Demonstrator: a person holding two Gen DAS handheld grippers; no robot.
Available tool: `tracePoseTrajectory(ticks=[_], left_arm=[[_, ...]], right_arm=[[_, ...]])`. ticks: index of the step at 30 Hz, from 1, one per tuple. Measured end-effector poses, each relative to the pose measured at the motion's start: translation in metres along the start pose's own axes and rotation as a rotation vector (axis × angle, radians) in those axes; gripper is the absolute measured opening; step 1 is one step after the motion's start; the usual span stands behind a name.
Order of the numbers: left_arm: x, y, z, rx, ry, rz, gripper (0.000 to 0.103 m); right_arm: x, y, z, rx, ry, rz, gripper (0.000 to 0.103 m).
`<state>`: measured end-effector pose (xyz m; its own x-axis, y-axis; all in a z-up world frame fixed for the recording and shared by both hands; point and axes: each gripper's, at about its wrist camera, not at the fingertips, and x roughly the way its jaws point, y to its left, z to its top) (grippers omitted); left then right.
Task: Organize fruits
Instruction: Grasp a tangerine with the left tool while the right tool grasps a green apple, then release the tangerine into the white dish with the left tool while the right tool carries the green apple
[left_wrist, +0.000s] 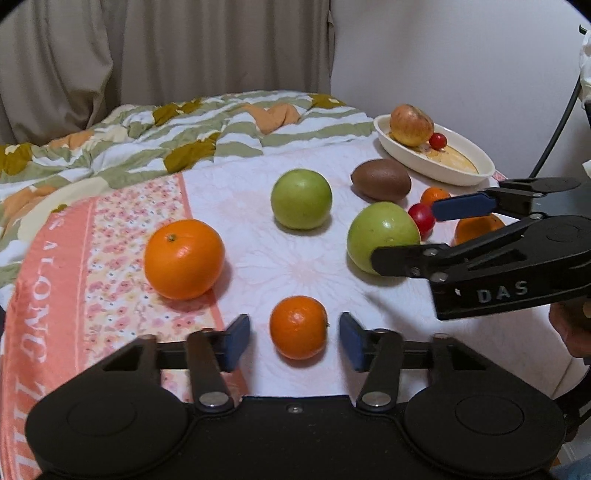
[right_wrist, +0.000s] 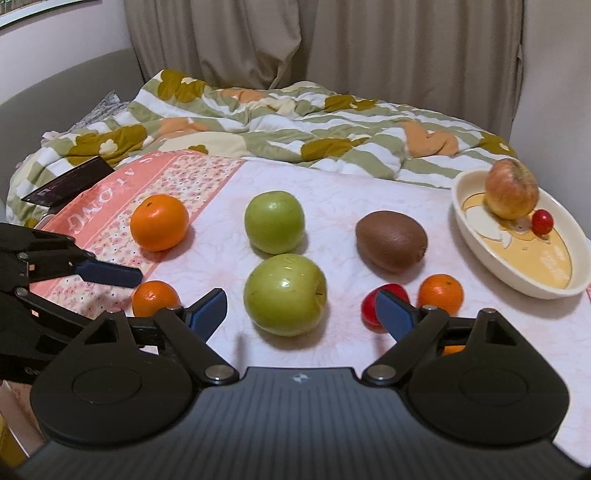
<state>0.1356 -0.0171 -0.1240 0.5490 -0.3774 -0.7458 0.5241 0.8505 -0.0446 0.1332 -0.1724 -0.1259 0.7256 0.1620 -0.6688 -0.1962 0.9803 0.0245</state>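
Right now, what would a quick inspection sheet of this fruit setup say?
Surface: flowered cloth spread flat, fruit scattered on it.
Job's things: two green apples, large orange, small orange, another small orange, kiwi, cherry tomato; oval dish already holds a reddish apple and a cherry tomato.
Clutter: dark flat object at the cloth's far left edge, kind unclear.
Grippers: left gripper straddles the small orange, pads apart from it; right gripper open around the nearer green apple.
Cables: black cable by the wall.
Surroundings: rumpled quilt, curtain.
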Motion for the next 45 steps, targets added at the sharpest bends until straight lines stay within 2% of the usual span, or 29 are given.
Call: tracePoseTrajectory(ticks=[1, 2, 12, 18, 20, 25, 34, 45], left_arm=[[0.002, 0.0, 0.0, -0.003, 0.01, -0.002, 0.039], [0.003, -0.001, -0.001, -0.007, 0.017, -0.005, 0.038], [-0.002, -0.001, -0.006, -0.009, 0.014, 0.018, 0.037], [-0.007, 0.004, -0.008, -0.029, 0.018, 0.031, 0.037], [-0.009, 0.005, -0.009, -0.037, 0.017, 0.033, 0.037], [-0.018, 0.006, -0.01, -0.05, 0.007, 0.04, 0.037], [-0.043, 0.003, -0.004, -0.075, -0.026, 0.051, 0.037], [-0.089, -0.009, 0.021, -0.14, -0.094, 0.052, 0.037]], right_arm=[[0.002, 0.0, 0.001, 0.0, 0.007, 0.005, 0.095], [0.003, 0.001, 0.001, 0.001, 0.01, 0.01, 0.094], [0.018, 0.006, 0.004, -0.02, 0.028, 0.024, 0.089], [0.026, 0.01, 0.002, -0.029, 0.033, 0.019, 0.08], [0.026, 0.012, 0.003, -0.047, 0.025, -0.002, 0.072], [0.024, 0.013, 0.002, -0.05, 0.031, -0.01, 0.071], [-0.003, 0.017, 0.006, -0.034, 0.015, 0.006, 0.071], [-0.071, -0.001, 0.023, 0.029, -0.019, -0.022, 0.071]])
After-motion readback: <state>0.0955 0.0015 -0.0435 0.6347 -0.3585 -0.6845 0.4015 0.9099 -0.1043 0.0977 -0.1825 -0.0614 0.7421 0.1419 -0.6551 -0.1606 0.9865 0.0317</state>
